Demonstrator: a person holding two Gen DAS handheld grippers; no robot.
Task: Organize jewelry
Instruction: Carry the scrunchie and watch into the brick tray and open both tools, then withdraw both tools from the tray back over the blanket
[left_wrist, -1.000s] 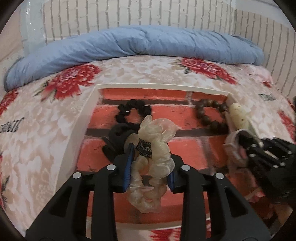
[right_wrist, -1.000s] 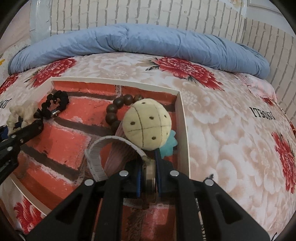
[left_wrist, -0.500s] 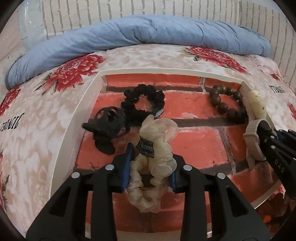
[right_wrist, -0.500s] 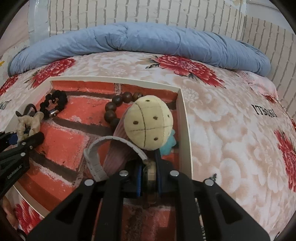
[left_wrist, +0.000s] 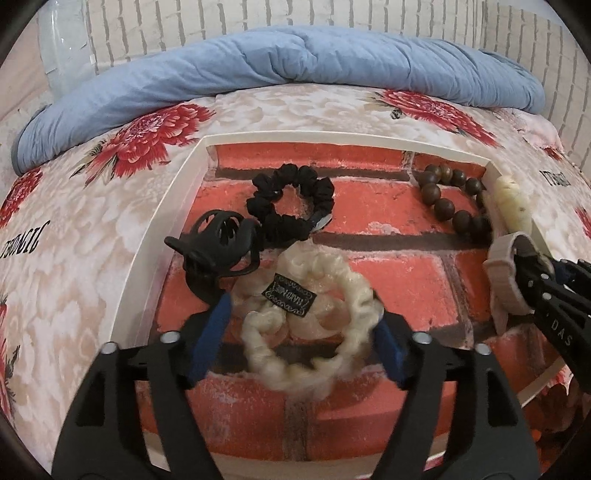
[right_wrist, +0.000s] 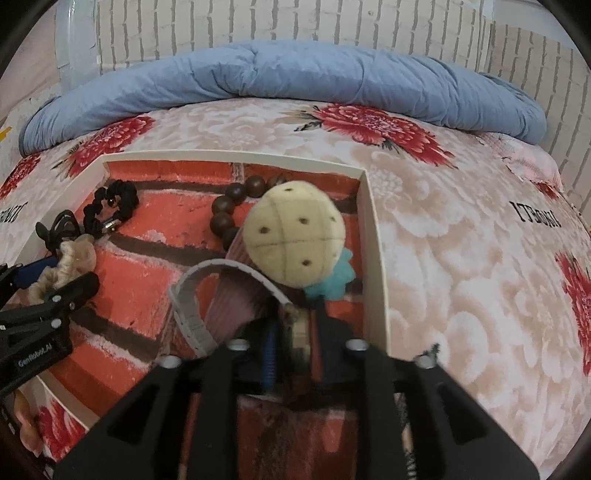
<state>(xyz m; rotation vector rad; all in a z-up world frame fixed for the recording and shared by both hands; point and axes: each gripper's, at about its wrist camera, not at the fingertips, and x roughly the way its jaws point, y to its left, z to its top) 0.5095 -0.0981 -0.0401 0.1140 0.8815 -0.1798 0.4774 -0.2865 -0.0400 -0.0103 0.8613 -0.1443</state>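
A white-rimmed tray (left_wrist: 162, 229) with a brick-print floor lies on the bed. My left gripper (left_wrist: 301, 328) is opening, and a cream scrunchie (left_wrist: 306, 321) lies loose and spread out on the tray floor between its fingers. Beyond it sit a black hair claw (left_wrist: 218, 247), a black scrunchie (left_wrist: 291, 206) and a wooden bead bracelet (left_wrist: 454, 199). My right gripper (right_wrist: 295, 332) is opening too; a watch (right_wrist: 299, 328) with a pale strap (right_wrist: 192, 306) stands between the fingers, with a gap beside the left blue pad. A cream plush ball (right_wrist: 295, 236) rests just beyond it.
The tray (right_wrist: 375, 258) lies on a floral bedcover (right_wrist: 461, 240). A rolled blue duvet (left_wrist: 295, 62) runs along the back below a white brick wall (left_wrist: 258, 14). Both grippers are over the tray, the right gripper (left_wrist: 554, 295) by its right rim.
Both grippers' jaws have spread apart. The cream scrunchie, squeezed upright before, now lies flat and round on the tray. The watch is no longer pinched.
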